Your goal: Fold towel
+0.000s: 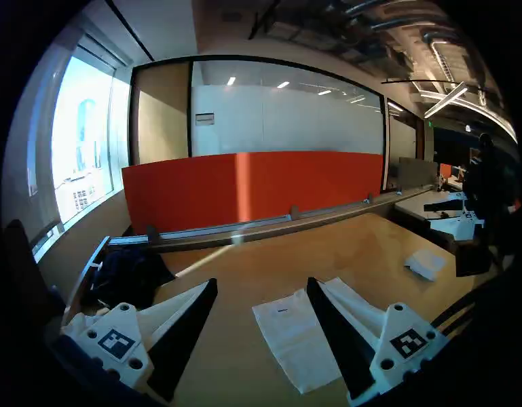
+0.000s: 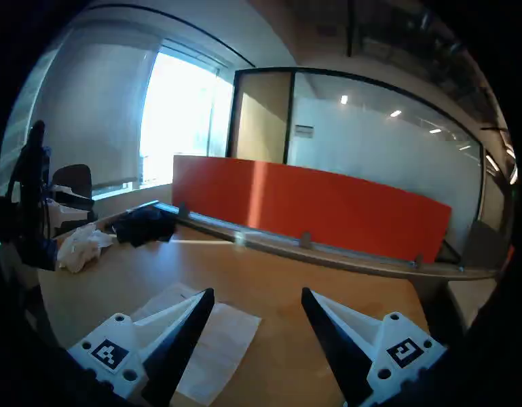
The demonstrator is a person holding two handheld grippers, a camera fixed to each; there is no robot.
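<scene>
Left tongs [image 1: 261,281] agape, towel [image 1: 294,336] partly hidden

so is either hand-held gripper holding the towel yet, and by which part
Nothing is held. The left hand-held gripper and the right hand-held gripper are both open, and the towel lies flat on the table, ungrasped.

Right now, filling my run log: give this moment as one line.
towel: flat on table | left claw: open, empty | right claw: open, empty
</scene>
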